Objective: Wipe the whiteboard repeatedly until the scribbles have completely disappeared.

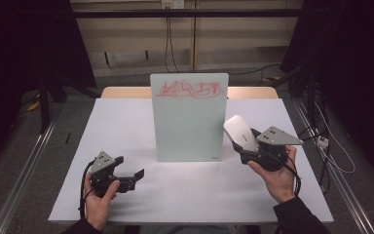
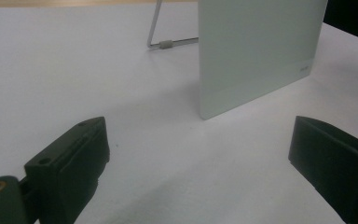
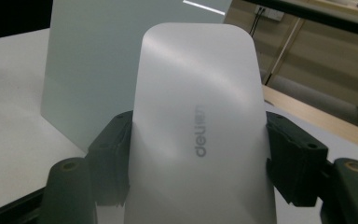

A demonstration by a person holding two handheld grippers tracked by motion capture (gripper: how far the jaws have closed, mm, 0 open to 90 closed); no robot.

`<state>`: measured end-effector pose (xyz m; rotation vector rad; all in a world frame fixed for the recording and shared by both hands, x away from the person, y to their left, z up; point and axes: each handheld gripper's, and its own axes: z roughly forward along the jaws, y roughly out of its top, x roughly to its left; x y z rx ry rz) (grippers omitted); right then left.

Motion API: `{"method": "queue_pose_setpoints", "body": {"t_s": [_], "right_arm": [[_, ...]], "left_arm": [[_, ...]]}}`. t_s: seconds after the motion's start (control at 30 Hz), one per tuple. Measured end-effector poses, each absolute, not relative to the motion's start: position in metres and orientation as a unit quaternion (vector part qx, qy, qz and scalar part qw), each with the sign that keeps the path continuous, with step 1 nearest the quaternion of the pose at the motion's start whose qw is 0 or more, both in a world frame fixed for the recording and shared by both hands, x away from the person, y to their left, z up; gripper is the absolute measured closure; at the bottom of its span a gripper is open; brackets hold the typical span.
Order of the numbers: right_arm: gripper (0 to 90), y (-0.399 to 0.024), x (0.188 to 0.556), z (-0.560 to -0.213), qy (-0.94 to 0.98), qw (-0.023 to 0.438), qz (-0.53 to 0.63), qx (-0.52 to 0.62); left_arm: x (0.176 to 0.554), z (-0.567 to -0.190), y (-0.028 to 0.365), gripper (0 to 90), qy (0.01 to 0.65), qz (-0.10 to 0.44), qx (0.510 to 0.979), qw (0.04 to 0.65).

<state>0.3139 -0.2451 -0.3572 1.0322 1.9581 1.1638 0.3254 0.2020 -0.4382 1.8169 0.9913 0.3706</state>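
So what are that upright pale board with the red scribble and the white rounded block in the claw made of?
The upright pale green board looks like frosted glass: smooth, faintly reflective, thin-edged, though it could be coated metal. The white rounded block seems to be matte plastic with a soft sheen and printed grey lettering, likely an eraser.

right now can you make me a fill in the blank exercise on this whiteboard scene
1. The scribble near the top of the upright board is ____ in colour.
2. The white eraser is clamped in the ____ gripper.
3. The left gripper has its jaws ____ with nothing between them.
4. The board stands on a ____ table.

Missing words: red; right; open; white
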Motion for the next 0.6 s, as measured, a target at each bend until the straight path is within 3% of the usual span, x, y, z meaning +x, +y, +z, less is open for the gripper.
{"method": "queue_pose_setpoints", "body": {"t_s": [0.6], "right_arm": [[31.2,-0.208,0.342,-0.317,0.728,0.357,0.474,0.343]], "left_arm": [[0.326,-0.438,0.201,4.9,0.407,0.151,0.752,0.496]]}}
